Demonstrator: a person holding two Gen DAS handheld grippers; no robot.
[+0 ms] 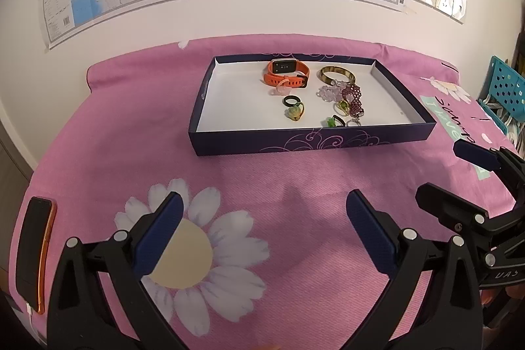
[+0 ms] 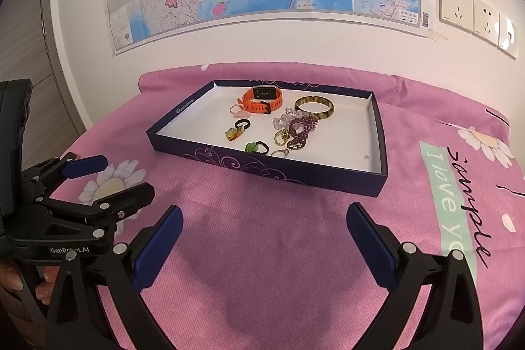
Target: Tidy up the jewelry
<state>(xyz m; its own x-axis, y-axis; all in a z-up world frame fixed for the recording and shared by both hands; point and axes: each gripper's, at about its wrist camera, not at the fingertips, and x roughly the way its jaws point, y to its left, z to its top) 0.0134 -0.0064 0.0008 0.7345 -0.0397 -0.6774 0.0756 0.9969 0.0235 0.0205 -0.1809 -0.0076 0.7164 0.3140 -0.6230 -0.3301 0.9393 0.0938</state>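
Left wrist view, read from its left edge: a dark phone with an orange rim lies on the pink flowered bedspread. Next come the left tongs, their blue pads spread wide apart and holding nothing, low over the daisy print. Beyond them sits the shallow dark-blue box with a white floor, and all the jewelry in sight lies inside it: an orange watch at the back, a black ring touching a yellowish flower ring, a green ring near the front wall, a purple beaded bracelet tangled with clear beads, and a greenish bangle at the back right. At the far right the right tongs hover, likewise spread and empty.

No piece lies on the bedspread in either view, so the scene fits jewelry gathered in the box with sorting still to come, or a job already ended; I cannot tell which.

If sorting within the box is intended, the rings are small and low on a smooth floor, so a pinch likely needs pads brought down steeply astride one ring, clear of its neighbour. The bead tangle would probably drag adjacent rings along.
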